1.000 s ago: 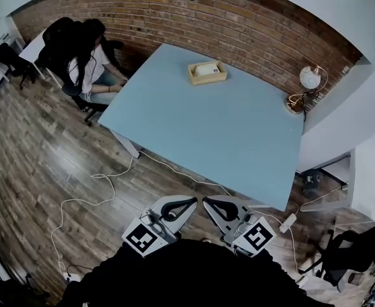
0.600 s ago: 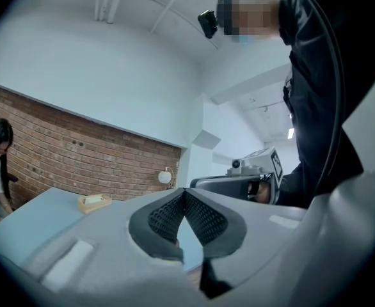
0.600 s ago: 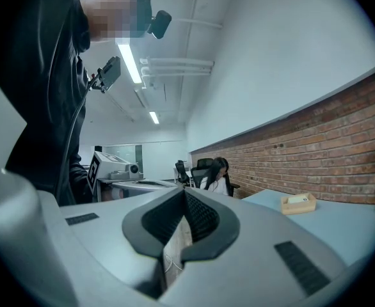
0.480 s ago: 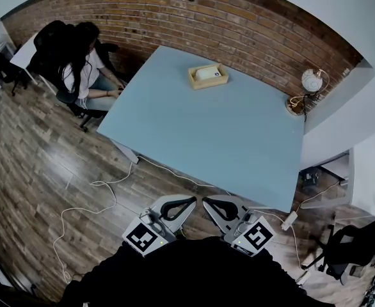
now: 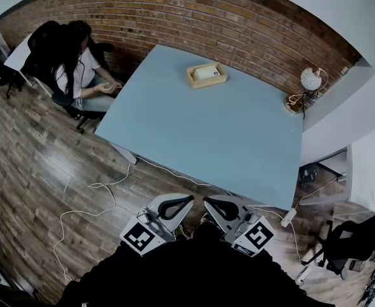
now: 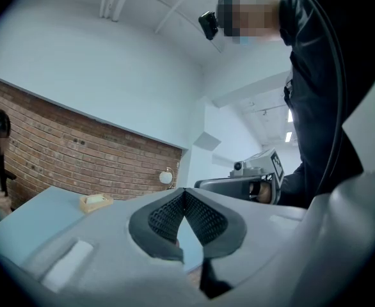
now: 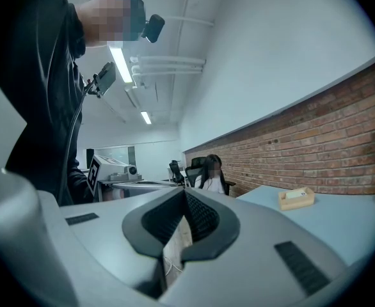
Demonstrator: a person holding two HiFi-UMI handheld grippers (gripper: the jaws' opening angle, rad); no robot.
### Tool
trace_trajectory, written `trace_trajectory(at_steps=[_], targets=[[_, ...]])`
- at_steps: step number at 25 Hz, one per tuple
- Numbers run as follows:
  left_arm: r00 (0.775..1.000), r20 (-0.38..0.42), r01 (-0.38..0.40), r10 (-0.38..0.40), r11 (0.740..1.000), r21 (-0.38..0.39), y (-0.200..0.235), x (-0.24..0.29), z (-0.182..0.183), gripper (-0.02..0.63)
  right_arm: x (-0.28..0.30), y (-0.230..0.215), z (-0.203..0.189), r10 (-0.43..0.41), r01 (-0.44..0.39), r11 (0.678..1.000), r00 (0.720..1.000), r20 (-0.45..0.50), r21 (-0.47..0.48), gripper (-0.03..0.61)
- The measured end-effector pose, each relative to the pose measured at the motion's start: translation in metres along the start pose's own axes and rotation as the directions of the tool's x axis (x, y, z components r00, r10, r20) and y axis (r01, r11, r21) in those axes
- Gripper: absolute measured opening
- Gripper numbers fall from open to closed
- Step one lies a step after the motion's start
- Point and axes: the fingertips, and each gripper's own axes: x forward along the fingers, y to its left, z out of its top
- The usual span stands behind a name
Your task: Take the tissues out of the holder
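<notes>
Head view is showing me standing at the near edge of the pale blue rectangular table (image 5: 200, 139), holding both grippers level over the wood-plank floor (image 5: 40, 158). My left gripper (image 5: 186, 201) is clenched on nothing, its ribbed black pads (image 6: 165, 216) meeting at the tips. My right gripper (image 5: 209, 203) is likewise pressed closed and empty (each gripper view is confirming this). The shallow light wooden holder (image 5: 207, 75) is sitting near the table's far edge, well apart from both grippers. What looks like a white stack of tissues (image 5: 207, 71) is lying inside it. A seated person (image 5: 69, 69) is sitting at the table's far left corner.
</notes>
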Motion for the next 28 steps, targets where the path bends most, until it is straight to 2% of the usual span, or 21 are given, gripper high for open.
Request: trace_trajectory(at_steps=[13,28], targets=[[1.0,0.0,-0.022,0.022,1.0,0.008,0.025,0.013,0.0,-0.006,0.02,-0.025,-0.001,0.034,-0.034,0.999,0.999,0.017,0.003,0.005],[0.999,-0.014,-0.03,0.03,1.0,0.003,0.078,0.079,0.009,-0.006,0.041,-0.107,0.012,0.058,-0.058,0.998,0.998,0.025,-0.005,0.005]])
